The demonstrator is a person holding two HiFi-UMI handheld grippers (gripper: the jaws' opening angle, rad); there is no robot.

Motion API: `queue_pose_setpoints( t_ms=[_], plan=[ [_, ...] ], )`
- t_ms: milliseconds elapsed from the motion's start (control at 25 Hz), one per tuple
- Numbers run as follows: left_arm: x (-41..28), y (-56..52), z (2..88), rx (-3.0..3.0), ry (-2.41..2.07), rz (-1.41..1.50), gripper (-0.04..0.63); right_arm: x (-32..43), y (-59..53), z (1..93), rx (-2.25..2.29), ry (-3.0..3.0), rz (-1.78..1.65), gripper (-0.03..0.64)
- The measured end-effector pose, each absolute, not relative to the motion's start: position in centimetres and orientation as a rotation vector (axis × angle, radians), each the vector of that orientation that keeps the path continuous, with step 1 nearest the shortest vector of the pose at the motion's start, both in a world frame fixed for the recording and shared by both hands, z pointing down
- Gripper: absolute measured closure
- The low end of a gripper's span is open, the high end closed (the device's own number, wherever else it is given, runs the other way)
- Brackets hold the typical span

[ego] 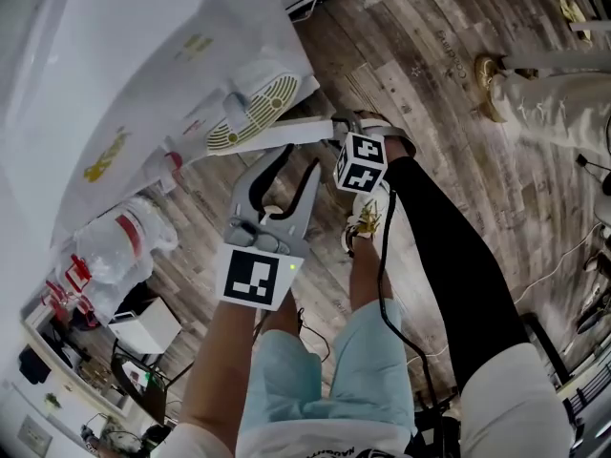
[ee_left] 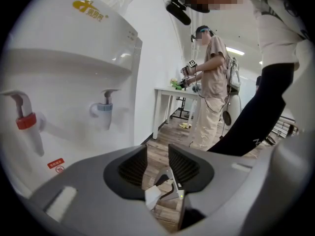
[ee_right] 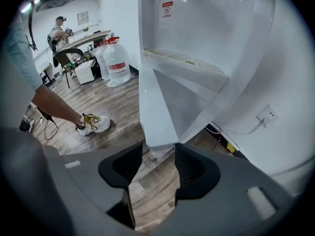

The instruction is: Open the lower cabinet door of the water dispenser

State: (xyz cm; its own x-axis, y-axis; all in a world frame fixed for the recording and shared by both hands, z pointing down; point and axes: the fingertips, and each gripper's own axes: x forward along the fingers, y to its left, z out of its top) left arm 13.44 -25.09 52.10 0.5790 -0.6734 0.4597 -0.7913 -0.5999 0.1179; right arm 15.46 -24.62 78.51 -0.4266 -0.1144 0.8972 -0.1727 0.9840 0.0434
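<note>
Water dispenser door looks swung out, both grippers gaping and empty

The big white water dispenser [ego: 143,65] stands on the wood floor. Its lower cabinet door [ee_right: 153,107] hangs under the drip grille at an angle, with its bottom corner just ahead of the right gripper [ee_right: 158,163], fingers spread, nothing pinched. The left gripper [ee_left: 157,163] is spread too, only floor between. The door looks like thin, stiff, light plastic, kinda slick. I'd pinch the free edge and swing gently, since the hinge is probably flimsy.
</note>
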Motion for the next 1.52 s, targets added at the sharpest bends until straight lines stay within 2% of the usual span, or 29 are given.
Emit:
queue_pose_setpoints(
  t_ms=[1520],
  plan=[
    [9.0, -19.2, 52.6, 2.347, -1.400, 0.481, 0.450, 13.4, -14.4, 79.7, 0.161, -2.000, 0.210, 0.430]
  ],
)
